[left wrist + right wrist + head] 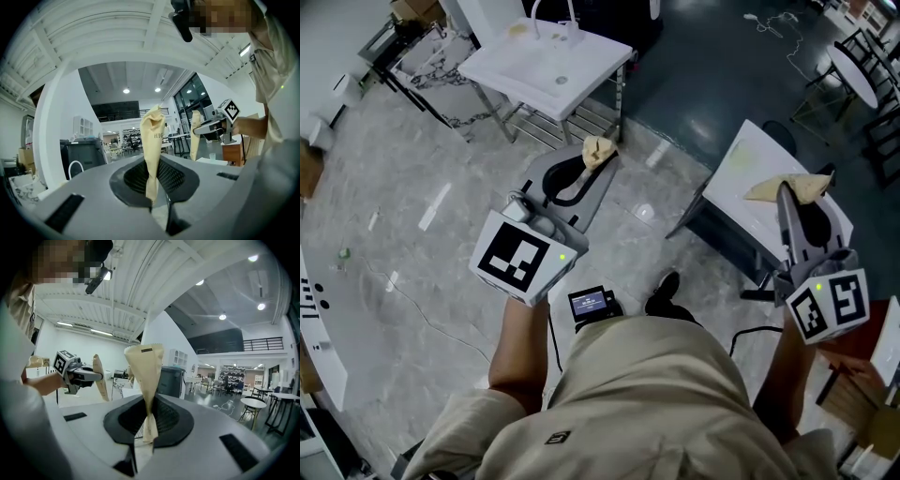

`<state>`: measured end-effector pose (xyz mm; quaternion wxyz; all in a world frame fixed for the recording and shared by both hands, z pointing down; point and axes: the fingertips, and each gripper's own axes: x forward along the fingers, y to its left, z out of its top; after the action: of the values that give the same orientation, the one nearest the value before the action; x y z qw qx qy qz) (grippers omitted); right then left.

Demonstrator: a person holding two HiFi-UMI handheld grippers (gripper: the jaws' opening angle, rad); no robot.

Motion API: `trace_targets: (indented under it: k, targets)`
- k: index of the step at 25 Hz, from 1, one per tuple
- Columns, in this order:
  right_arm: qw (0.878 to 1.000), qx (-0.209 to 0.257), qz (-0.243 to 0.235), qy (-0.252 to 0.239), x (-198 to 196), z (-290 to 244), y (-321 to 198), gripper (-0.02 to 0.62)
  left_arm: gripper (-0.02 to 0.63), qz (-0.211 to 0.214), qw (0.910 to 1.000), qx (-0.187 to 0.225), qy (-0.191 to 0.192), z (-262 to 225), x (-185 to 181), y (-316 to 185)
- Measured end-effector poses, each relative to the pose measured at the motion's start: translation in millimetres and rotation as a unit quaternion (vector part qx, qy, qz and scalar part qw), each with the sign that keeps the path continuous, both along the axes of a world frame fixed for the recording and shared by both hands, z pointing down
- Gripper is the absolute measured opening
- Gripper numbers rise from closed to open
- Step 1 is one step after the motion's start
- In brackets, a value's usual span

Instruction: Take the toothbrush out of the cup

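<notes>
No toothbrush and no cup shows in any view. My left gripper (589, 167) is held level over the marble floor, shut on a crumpled beige cloth piece (598, 150). In the left gripper view that cloth (152, 150) stands up from the pinched jaws of the left gripper (157, 206). My right gripper (789, 194) is shut on a second beige cloth piece (794, 187), seen upright (145, 376) in the right gripper view between the right gripper's (143, 446) jaws. Each gripper view also shows the other gripper held out by a hand.
A white washbasin stand (548, 61) is ahead, a white table (741, 183) is to the right, and a round table with chairs (853, 75) stands far right. A small screen device (592, 302) and cables lie on the floor. A dark bin (79, 154) stands further off.
</notes>
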<state>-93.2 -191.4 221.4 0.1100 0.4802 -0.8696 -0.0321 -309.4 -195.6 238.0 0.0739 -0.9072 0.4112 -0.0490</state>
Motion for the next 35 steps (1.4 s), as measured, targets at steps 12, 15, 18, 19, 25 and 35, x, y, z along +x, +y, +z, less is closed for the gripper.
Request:
trace_targets:
  k: [12,15,18,19,25,35]
  targets:
    - [1.000,-0.001,0.006,0.002,6.2,6.7,13.5,0.031,0.037,0.016,0.9999,-0.003,0.002,6.5,15.3,7.7]
    - [1.000,-0.001,0.005,0.011,7.2,11.0,13.6,0.029,0.036,0.018,0.9998,-0.005,0.003,9.6,18.4,6.6]
    - [1.000,-0.001,0.005,0.015,9.8,12.3,12.1,0.029,0.036,0.019,0.9998,-0.008,0.002,11.1,22.1,4.3]
    - [1.000,-0.002,0.004,0.015,10.8,12.4,11.7,0.029,0.035,0.019,0.9998,-0.009,0.001,11.5,23.4,3.8]
    - [1.000,-0.005,0.004,0.015,14.3,12.5,5.1,0.029,0.035,0.020,0.9997,-0.014,0.000,13.6,27.8,-3.2]
    - [1.000,-0.011,-0.001,0.017,8.8,16.6,-2.5,0.029,0.035,0.021,0.9995,-0.025,-0.003,22.1,25.1,-10.2]
